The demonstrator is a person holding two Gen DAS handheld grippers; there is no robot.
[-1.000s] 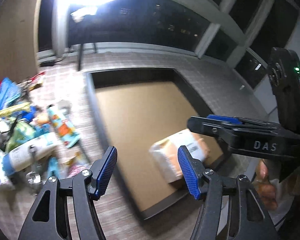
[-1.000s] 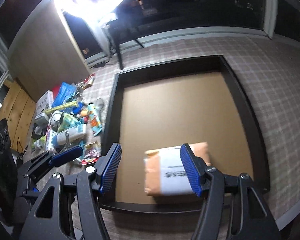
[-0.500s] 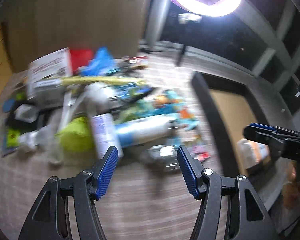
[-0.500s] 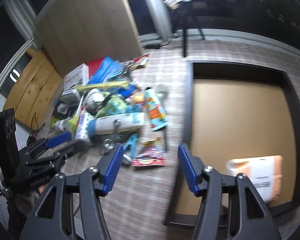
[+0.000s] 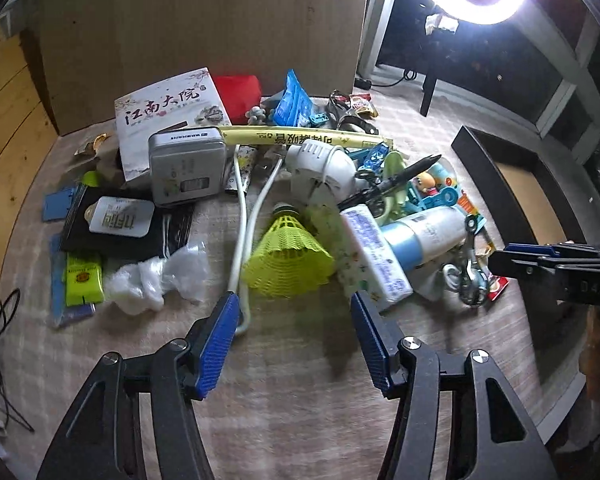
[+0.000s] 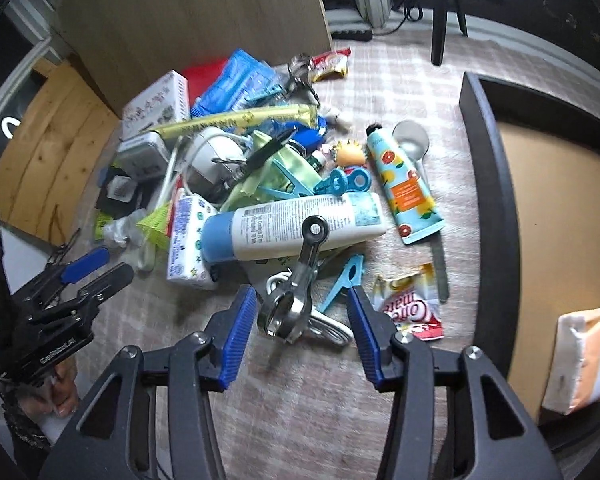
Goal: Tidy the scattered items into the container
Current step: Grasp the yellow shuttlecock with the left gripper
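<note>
L wrist view: your left hand-held gripper [image 5: 294, 340] hangs over the worktop [image 5: 300, 420] just short of the yellow shuttlecock [image 5: 286, 258]; jaws apart, just been closing, nothing btwn them. R wrist view: right hand-held gripper [image 6: 302, 334] jaws also just closing, pads either side of the metal tool [image 6: 296, 292], not touching it. Container [image 6: 496, 200] at right holds an orange packet [image 6: 584, 360].
</note>
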